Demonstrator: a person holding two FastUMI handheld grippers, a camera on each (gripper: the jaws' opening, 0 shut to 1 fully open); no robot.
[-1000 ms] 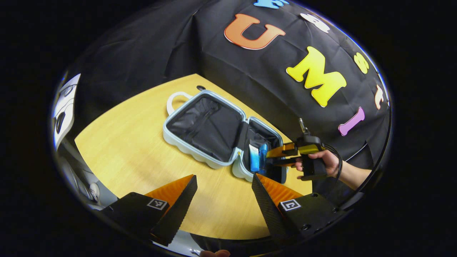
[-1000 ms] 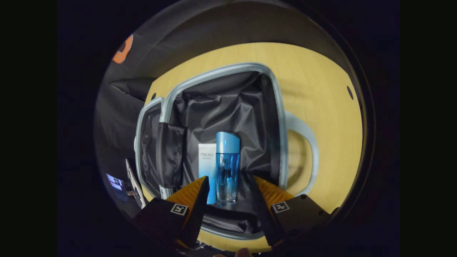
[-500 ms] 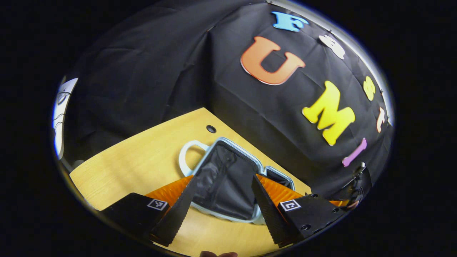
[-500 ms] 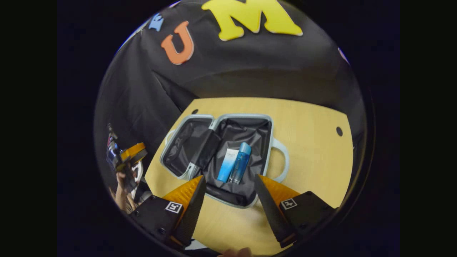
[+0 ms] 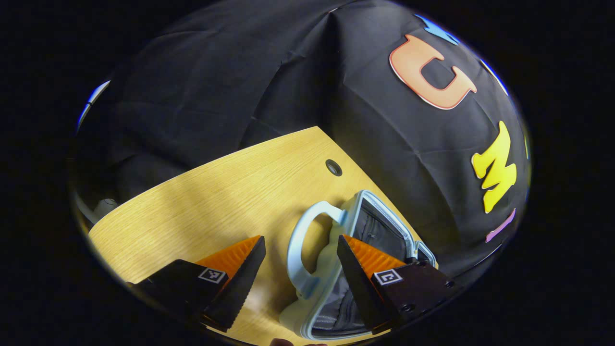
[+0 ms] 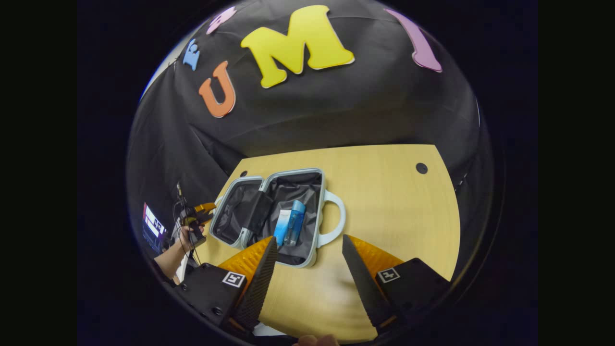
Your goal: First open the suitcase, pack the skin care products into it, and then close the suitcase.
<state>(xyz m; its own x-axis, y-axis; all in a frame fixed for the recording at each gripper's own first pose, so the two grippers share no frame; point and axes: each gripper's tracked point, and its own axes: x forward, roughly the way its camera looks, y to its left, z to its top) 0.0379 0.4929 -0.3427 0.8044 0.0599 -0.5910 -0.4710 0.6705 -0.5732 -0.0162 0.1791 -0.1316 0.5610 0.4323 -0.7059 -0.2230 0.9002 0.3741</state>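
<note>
Between the spread fingers of the left hand-held gripper [image 5: 300, 262], which grips nothing, lies the pale handle [image 5: 307, 250] of the open suitcase [image 6: 269, 214] on the bench [image 6: 384, 202]. Ahead of the right hand-held gripper [image 6: 307, 262], likewise released and empty, a blue bottle [image 6: 294, 222] and tube [image 6: 281, 227] rest inside the suitcase. Swinging the lid carelessly could catch the loose lining or slide the suitcase.

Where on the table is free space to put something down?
The table is bare between the suitcase handle and the far right corner hole. It is crowded inside the suitcase, where the tube and bottle lie together.
</note>
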